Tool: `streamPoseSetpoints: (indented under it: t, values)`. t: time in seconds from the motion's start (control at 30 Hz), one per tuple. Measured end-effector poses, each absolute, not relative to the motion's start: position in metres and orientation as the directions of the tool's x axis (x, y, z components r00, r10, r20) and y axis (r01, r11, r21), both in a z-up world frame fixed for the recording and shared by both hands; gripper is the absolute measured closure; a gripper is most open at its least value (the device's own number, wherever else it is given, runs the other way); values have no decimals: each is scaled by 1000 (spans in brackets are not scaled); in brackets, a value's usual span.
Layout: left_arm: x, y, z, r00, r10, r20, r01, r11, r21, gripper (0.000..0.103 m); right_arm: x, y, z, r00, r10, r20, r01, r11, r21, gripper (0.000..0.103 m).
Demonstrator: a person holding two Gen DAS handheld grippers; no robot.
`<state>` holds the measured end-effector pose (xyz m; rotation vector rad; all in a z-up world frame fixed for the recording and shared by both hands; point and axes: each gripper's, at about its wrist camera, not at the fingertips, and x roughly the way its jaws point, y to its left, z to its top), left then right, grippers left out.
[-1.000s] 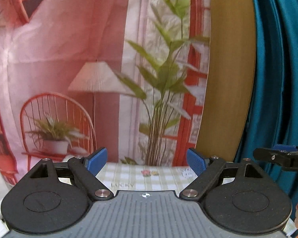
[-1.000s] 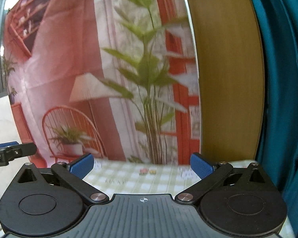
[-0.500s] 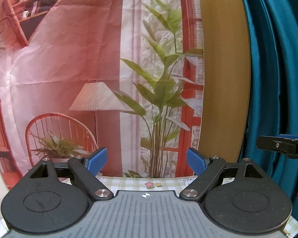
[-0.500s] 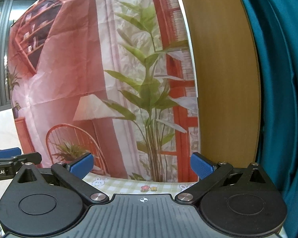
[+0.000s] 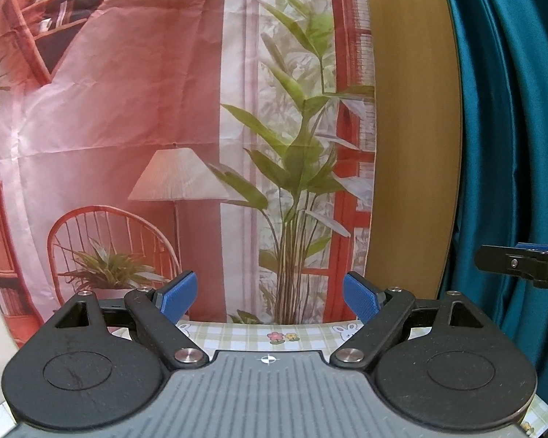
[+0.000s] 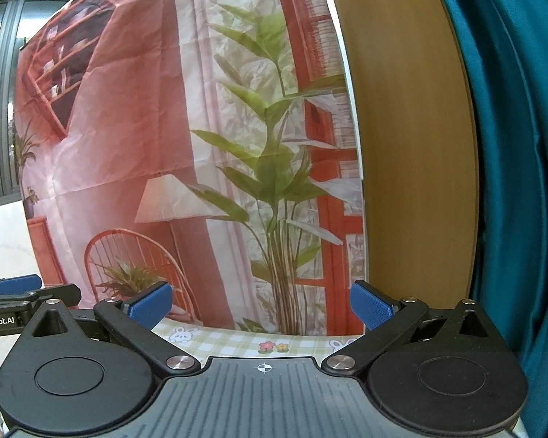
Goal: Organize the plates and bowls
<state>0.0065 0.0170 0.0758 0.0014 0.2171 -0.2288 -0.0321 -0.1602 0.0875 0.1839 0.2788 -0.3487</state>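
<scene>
No plates or bowls show in either view. My left gripper (image 5: 268, 297) is open and empty, its blue pads wide apart, raised and pointing at the backdrop. My right gripper (image 6: 261, 306) is also open and empty, held level beside it. The right gripper's side shows at the right edge of the left wrist view (image 5: 522, 264). The left gripper's side shows at the left edge of the right wrist view (image 6: 22, 301). Only the far strip of the checked tablecloth (image 5: 274, 335) shows below the fingers, also in the right wrist view (image 6: 270, 345).
A printed backdrop (image 5: 164, 127) with a lamp, chair and plant hangs behind the table. A wooden panel (image 5: 413, 127) and a teal curtain (image 5: 511, 127) stand to the right. A window (image 6: 0, 109) is at the far left.
Both grippers have tilted upward and risen, so less of the tablecloth shows and more of the backdrop fills the views. Both stayed open.
</scene>
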Motion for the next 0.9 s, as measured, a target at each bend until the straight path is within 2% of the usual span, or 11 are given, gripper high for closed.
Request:
streamPoseSetpoints:
  t: [0.9]
  values:
    - [4, 18, 79, 955, -207, -212, 211, 977, -2, 14, -33, -162, 87, 901, -311, -302, 363, 922, 132, 0]
